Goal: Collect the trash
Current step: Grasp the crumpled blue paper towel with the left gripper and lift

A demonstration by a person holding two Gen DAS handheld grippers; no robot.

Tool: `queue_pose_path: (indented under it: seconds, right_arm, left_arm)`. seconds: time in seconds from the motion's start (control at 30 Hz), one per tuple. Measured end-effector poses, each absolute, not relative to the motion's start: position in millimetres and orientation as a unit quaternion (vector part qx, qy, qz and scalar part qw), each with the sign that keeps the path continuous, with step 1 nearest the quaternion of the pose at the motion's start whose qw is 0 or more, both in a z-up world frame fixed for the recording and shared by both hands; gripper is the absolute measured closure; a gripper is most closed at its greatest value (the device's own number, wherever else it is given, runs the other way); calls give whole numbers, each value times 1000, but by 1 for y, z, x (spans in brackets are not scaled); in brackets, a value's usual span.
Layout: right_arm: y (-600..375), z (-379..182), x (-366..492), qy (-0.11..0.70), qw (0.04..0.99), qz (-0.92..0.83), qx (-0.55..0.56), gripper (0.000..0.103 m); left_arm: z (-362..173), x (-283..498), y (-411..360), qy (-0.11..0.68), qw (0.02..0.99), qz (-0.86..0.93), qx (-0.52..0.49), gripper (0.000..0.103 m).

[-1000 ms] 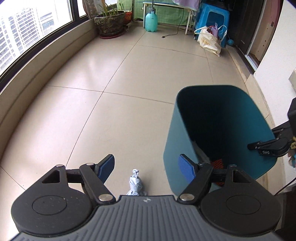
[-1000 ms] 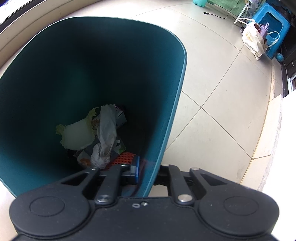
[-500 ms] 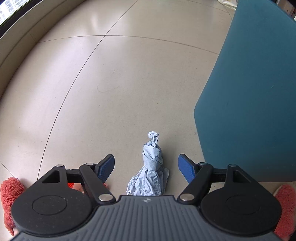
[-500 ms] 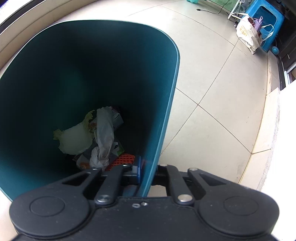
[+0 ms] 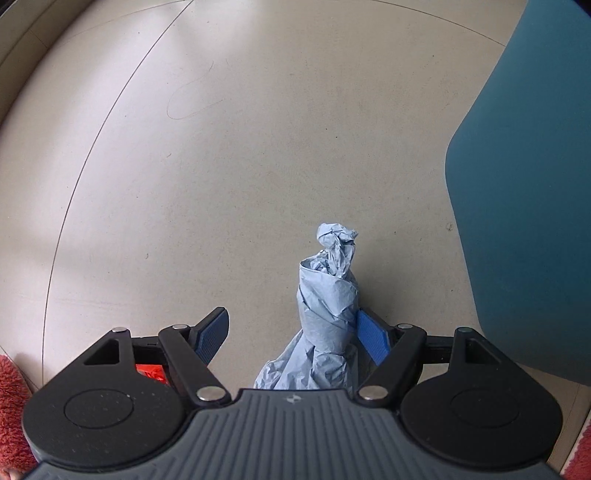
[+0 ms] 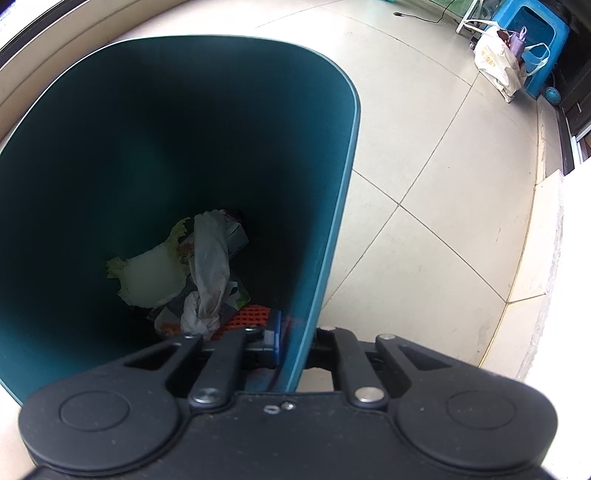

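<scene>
A pale tiled floor (image 5: 229,177) carries a twisted wad of blue paper (image 5: 327,306) standing upright, a teal bin (image 6: 332,192) near it, and farther off a white bag (image 6: 498,62) against a blue stool (image 6: 535,33).

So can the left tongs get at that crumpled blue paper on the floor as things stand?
Probably yes. The left tongs are open around the blue paper, which stands between the fingers, against the right-side pad. Nothing blocks it; the teal bin stands off to the right.

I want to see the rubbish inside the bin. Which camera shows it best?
The right wrist view: it looks down into the teal bin at the trash pile. The left wrist view shows only the bin's outside wall.
</scene>
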State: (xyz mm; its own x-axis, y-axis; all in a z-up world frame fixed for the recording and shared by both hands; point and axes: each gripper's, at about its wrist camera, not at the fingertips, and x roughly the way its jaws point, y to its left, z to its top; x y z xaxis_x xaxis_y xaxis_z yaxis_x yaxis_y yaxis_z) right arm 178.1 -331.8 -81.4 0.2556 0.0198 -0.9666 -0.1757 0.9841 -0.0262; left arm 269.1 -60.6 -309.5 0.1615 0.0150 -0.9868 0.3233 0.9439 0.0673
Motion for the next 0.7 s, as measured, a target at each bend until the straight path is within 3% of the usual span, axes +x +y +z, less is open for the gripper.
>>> queue_pose_path:
  seconds: [0.17, 0.2, 0.37, 0.7]
  right_arm:
    - [-332, -84, 180, 609, 788, 64, -60, 93]
    - [-332, -84, 179, 609, 788, 65, -60, 93]
    - [-335, -83, 180, 609, 788, 63, -57, 93]
    - [-335, -83, 180, 609, 789, 62, -54, 94]
  left_arm:
    - [-325, 273, -65, 654, 738, -104, 131, 30]
    - [-326, 273, -65, 655, 737, -106, 129, 40]
    - [-327, 272, -61, 662, 734, -105, 107, 67]
    - [-287, 262, -52, 651, 749, -73, 100, 68]
